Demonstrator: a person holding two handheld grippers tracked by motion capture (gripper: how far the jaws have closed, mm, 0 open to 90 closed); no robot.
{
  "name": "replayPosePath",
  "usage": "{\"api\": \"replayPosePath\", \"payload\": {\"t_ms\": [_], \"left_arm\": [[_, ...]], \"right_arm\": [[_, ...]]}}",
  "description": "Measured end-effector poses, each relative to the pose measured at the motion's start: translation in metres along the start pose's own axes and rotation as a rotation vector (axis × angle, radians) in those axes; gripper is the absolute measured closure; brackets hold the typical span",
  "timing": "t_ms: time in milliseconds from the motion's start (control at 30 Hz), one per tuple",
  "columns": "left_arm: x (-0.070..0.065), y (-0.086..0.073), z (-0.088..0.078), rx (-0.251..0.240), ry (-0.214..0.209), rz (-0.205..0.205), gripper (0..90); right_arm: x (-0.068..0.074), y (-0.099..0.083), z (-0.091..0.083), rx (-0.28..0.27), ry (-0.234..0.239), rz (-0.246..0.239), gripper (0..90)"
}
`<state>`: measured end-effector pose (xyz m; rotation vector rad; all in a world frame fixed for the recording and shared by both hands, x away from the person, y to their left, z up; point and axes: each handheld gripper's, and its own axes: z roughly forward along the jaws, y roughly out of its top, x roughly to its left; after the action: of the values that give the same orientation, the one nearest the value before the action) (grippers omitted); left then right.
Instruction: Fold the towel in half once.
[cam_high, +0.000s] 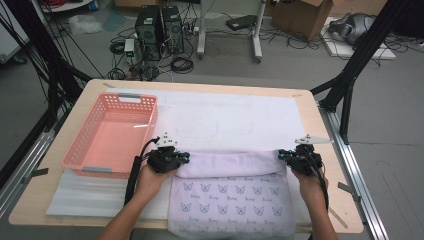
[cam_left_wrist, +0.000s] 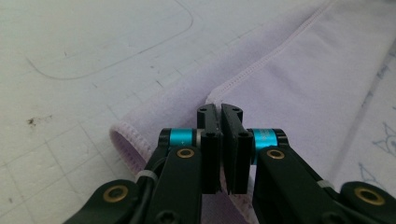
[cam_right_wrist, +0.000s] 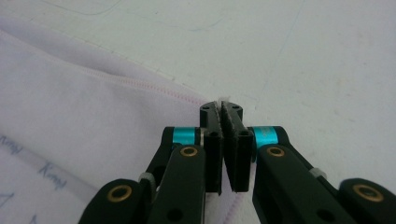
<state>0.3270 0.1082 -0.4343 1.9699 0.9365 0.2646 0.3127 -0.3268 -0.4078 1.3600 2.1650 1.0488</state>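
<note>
Lilac printed terry towel (cam_high: 231, 192) pinched at both corners of its folded edge

The towel is laid on the white foam mat (cam_high: 225, 120) of the desk (cam_high: 310, 107) — the left hand-held gripper (cam_high: 181, 159) and right hand-held gripper (cam_high: 283, 155) are each pressed together on a corner; a pink plastic basket (cam_high: 80, 145) is set just left.

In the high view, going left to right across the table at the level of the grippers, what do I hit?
Pink basket → left gripper, shut on the towel's corner → folded edge of the lavender towel → right gripper, shut on the other corner → bare table edge.
</note>
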Motion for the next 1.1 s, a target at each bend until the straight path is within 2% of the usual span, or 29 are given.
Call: {"api": "replayPosePath", "payload": {"t_ms": [100,233,400,533,700,833,967,1000,1033,1067,1100], "left_arm": [[-0.001,-0.005,-0.009,-0.041,0.006,-0.009,87.4],[-0.005,-0.014,-0.026,-0.105,-0.020,-0.025,87.3],[-0.018,-0.027,-0.046,-0.149,-0.058,-0.017,87.1],[-0.029,-0.036,-0.055,-0.150,-0.067,-0.008,86.9],[-0.037,-0.049,-0.064,-0.151,-0.067,-0.018,86.8],[-0.041,-0.058,-0.071,-0.138,-0.068,-0.021,86.6],[-0.043,-0.064,-0.075,-0.136,-0.080,-0.042,86.1],[-0.042,-0.065,-0.076,-0.139,-0.088,-0.049,85.2],[-0.041,-0.065,-0.076,-0.148,-0.091,-0.058,81.8],[-0.040,-0.064,-0.076,-0.172,-0.080,-0.066,72.2],[-0.038,-0.063,-0.076,-0.207,-0.064,-0.087,57.7]], "right_arm": [[0.002,-0.010,-0.013,-0.052,0.003,-0.015,86.9],[0.006,-0.022,-0.031,-0.100,0.012,-0.006,86.8],[0.015,-0.039,-0.048,-0.108,0.031,-0.009,86.7],[0.022,-0.054,-0.058,-0.103,0.035,-0.015,86.7],[0.030,-0.070,-0.072,-0.101,0.053,-0.006,86.5],[0.037,-0.082,-0.076,-0.069,0.062,-0.023,86.4],[0.043,-0.089,-0.077,-0.026,0.064,-0.026,84.4],[0.044,-0.090,-0.079,-0.023,0.067,-0.020,81.9],[0.044,-0.090,-0.081,-0.024,0.066,-0.014,75.2],[0.042,-0.090,-0.085,-0.048,0.062,-0.010,65.2],[0.040,-0.088,-0.089,-0.092,0.045,0.006,60.4]]}}
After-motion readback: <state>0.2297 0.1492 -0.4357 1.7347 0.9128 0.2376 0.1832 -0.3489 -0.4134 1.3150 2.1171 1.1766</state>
